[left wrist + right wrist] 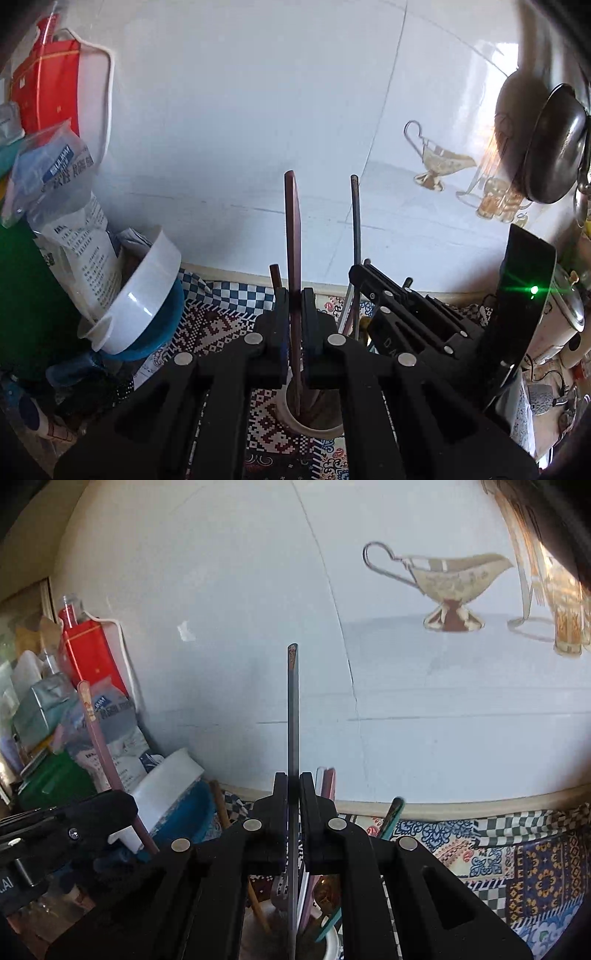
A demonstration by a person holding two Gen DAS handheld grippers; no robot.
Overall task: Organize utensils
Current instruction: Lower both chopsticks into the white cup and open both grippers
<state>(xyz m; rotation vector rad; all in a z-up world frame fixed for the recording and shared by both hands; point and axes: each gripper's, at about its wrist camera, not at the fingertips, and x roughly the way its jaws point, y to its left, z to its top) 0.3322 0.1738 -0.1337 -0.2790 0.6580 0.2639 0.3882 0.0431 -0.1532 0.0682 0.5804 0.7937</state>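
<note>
My left gripper (293, 302) is shut on a flat maroon utensil handle (291, 229) that stands upright. Its lower end reaches into a white utensil holder (317, 430) right below the jaws. My right gripper (293, 786) is shut on a thin grey metal utensil (293, 709), also upright, above the same holder (332, 941), which has several utensils in it, a teal one (391, 816) among them. Each gripper shows in the other's view: the right gripper (364, 275) with the grey utensil (355, 229), and the left gripper (122, 805) with the maroon handle (96, 731).
A white bowl (147, 295) leans in a blue bowl at the left, beside packets (74, 236) and a red box (48, 85). A dark wok (554, 147) hangs at the right above a rice cooker (569, 325). The tiled wall (258, 110) is close ahead, and a patterned cloth (535, 871) covers the counter.
</note>
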